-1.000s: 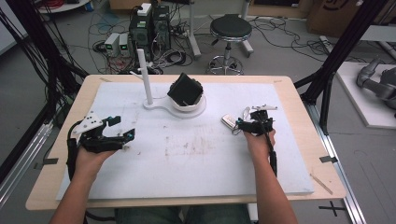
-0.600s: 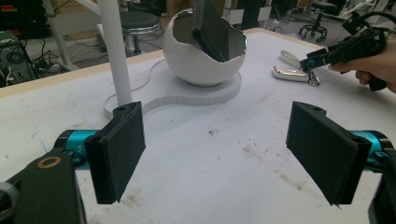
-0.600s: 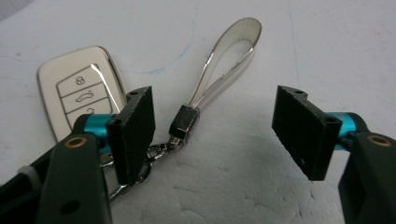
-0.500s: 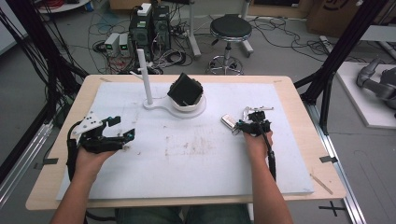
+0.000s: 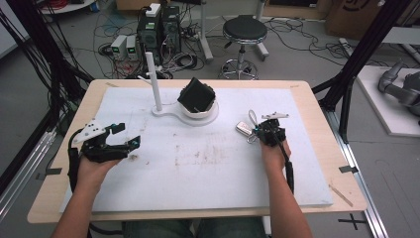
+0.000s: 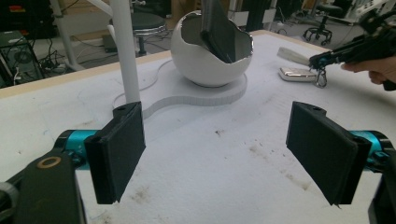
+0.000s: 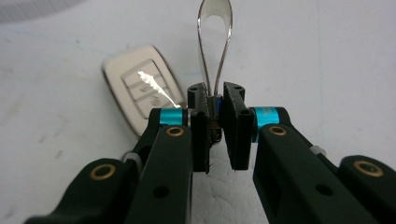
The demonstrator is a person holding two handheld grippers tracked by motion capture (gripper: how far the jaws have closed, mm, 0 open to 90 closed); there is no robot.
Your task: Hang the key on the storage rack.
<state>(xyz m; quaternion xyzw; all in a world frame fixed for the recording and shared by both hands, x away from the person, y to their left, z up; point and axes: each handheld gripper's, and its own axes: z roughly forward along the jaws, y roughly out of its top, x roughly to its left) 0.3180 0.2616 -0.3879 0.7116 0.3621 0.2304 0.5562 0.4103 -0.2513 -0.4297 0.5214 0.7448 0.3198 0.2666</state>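
A silver car key fob [image 5: 242,128] [image 7: 140,88] lies on the white mat [image 5: 198,168] right of centre, with a shiny metal loop [image 7: 202,46] attached to it. My right gripper [image 5: 257,130] [image 7: 215,100] has just been closing and is now shut on the base of that loop, low on the mat. My left gripper [image 5: 128,135] [image 6: 219,135] rests at the mat's left side, open wide, with nothing between its pads. In the left gripper view the fob [image 6: 296,73] and the right gripper [image 6: 327,58] sit far right.
A white stand sits at the back middle, with an upright post [image 5: 154,82] [image 6: 123,46] and a white bowl [image 5: 203,111] [image 6: 210,60] holding a black object [image 5: 196,94] [image 6: 219,28]. The wooden table edge [image 5: 317,114] borders the mat. A stool and cables lie beyond the table.
The right gripper's jaws have closed onto the metal loop beside the key fob. The left hand and its gripper have stayed where they were.
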